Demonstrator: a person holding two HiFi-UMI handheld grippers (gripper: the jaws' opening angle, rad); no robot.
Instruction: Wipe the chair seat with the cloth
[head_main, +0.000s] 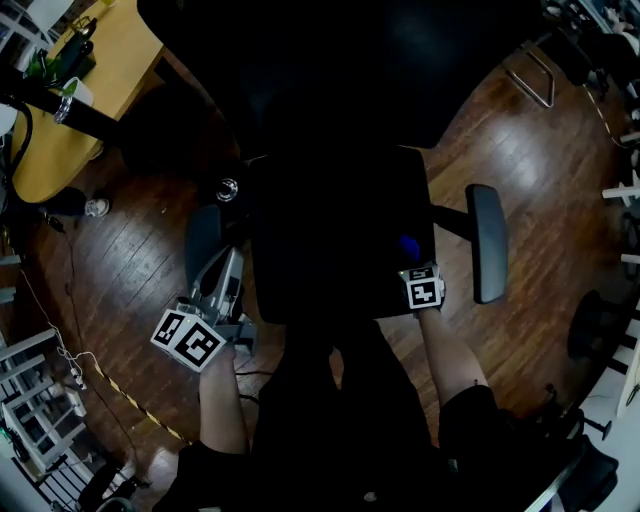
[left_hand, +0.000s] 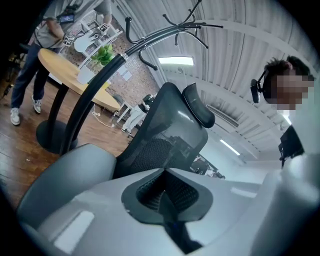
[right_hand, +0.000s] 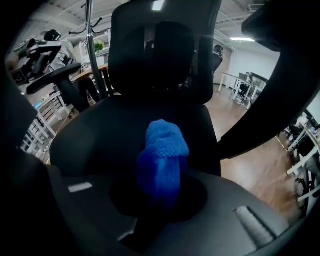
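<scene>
The black office chair's seat (head_main: 340, 235) fills the middle of the head view, with an armrest (head_main: 487, 240) on its right. My right gripper (head_main: 412, 262) is over the seat's front right part, shut on a blue fluffy cloth (right_hand: 162, 160) that sticks out from the jaws above the seat (right_hand: 120, 130). The cloth shows as a small blue spot (head_main: 408, 246) from above. My left gripper (head_main: 230, 265) is beside the left armrest (head_main: 203, 238), off the seat, its jaws closed together with nothing between them. It (left_hand: 162, 192) looks up at the mesh backrest (left_hand: 165, 130) and headrest (left_hand: 199, 110).
A round wooden table (head_main: 95, 85) stands at the upper left, with a person (left_hand: 30, 60) beside it. A coat-rack pole (left_hand: 100, 85) rises next to the chair. Cables (head_main: 75, 345) lie on the wooden floor at left. Another chair base (head_main: 598, 330) stands at right.
</scene>
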